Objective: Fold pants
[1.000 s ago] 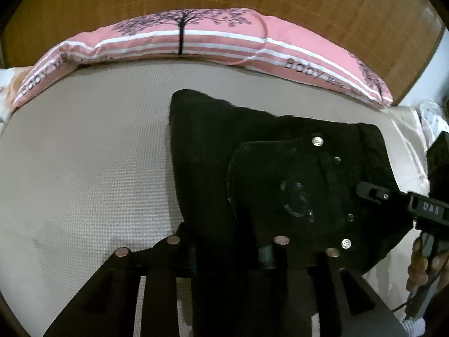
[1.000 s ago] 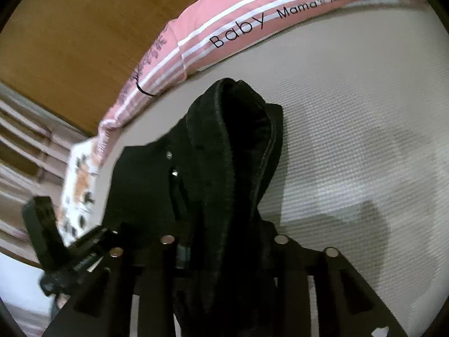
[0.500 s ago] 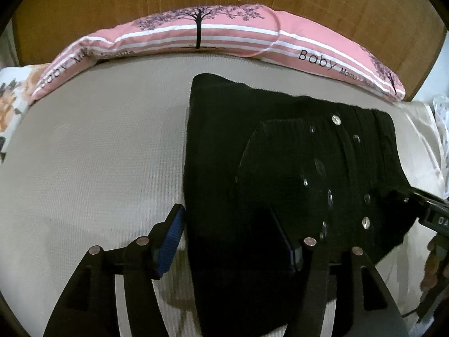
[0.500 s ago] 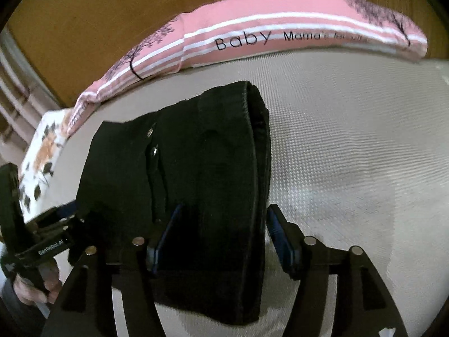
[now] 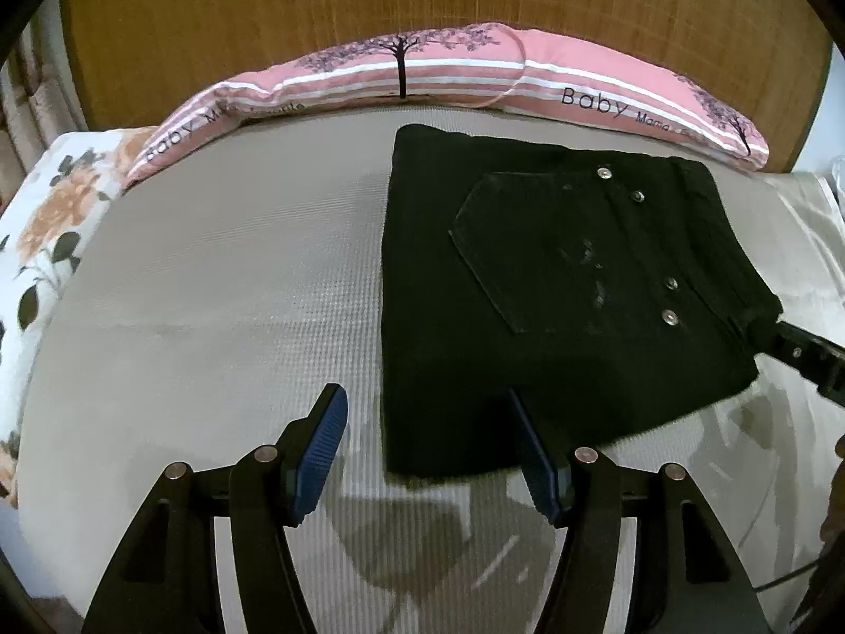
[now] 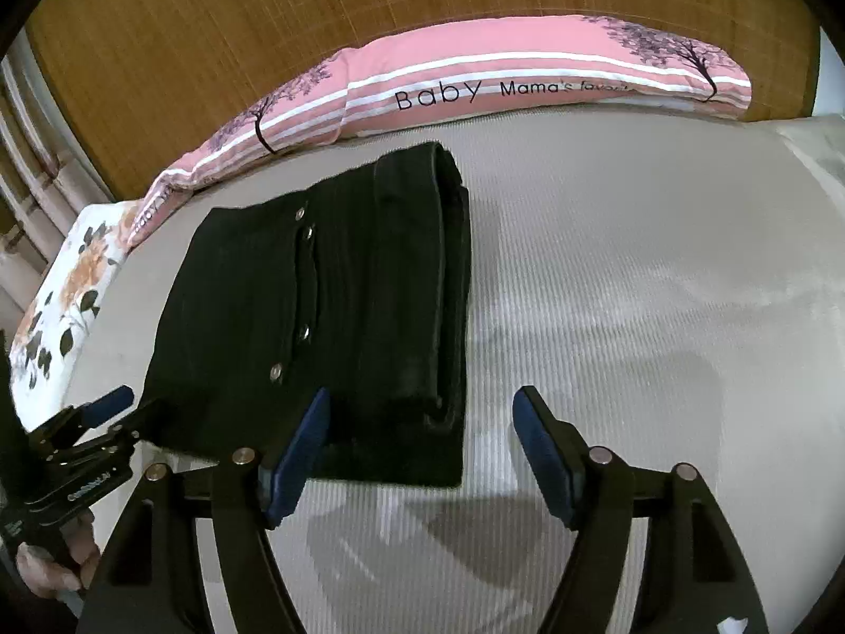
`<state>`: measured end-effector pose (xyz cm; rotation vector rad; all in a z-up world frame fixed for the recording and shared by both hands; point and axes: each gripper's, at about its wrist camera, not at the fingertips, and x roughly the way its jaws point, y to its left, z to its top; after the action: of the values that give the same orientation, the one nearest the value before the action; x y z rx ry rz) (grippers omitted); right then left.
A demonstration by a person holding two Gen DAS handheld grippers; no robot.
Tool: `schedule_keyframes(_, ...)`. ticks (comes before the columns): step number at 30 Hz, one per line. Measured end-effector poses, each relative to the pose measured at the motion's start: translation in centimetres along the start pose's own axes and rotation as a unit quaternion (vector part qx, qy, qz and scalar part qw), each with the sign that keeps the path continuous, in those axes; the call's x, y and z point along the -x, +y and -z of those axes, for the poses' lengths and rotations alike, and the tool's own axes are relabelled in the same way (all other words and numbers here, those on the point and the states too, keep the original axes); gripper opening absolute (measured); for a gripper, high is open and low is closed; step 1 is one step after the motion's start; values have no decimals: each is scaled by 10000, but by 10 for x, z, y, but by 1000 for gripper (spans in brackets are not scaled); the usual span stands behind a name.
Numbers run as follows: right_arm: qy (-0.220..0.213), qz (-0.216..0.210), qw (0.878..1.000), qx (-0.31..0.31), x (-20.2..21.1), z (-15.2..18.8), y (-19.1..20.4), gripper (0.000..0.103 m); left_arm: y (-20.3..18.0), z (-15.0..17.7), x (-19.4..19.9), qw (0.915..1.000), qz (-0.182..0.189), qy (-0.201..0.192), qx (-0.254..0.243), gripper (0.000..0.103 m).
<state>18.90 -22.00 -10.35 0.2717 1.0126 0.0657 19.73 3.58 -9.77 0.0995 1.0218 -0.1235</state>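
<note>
The black pants [image 5: 554, 290] lie folded into a compact stack on the grey bed sheet [image 5: 211, 290], back pocket and metal rivets facing up. They also show in the right wrist view [image 6: 327, 317], with the thick folded edge on their right side. My left gripper [image 5: 428, 449] is open and empty, hovering just in front of the stack's near left corner. My right gripper [image 6: 422, 454] is open and empty, hovering at the stack's near right corner. Each gripper shows at the edge of the other's view.
A long pink pillow [image 5: 449, 79] printed with trees and "Baby" runs along the wooden headboard [image 5: 422, 0] behind the pants. A floral pillow [image 5: 47, 222] lies at the left edge of the bed. Bare sheet lies left [image 5: 211, 290] and right [image 6: 660, 290] of the stack.
Both grippers were shut on the pants a second ago. They opened, let the folded stack down flat on the sheet, and drew back toward the near edge.
</note>
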Motion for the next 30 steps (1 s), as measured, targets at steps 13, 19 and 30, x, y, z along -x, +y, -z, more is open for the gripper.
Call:
schedule_keyframes(13, -173, 165, 9995, 203, 45, 39, 21, 79, -15, 36, 51, 9994, -303, -192, 5, 72)
schedule_keyframes(19, -506, 272, 9975, 412, 71, 54, 39, 89, -15, 46, 76, 9989, -280, -375, 17, 75)
schedule_keyframes(30, -868, 495, 9933, 579, 90, 69, 69, 99, -13, 58, 97, 9975, -353, -612, 52, 75)
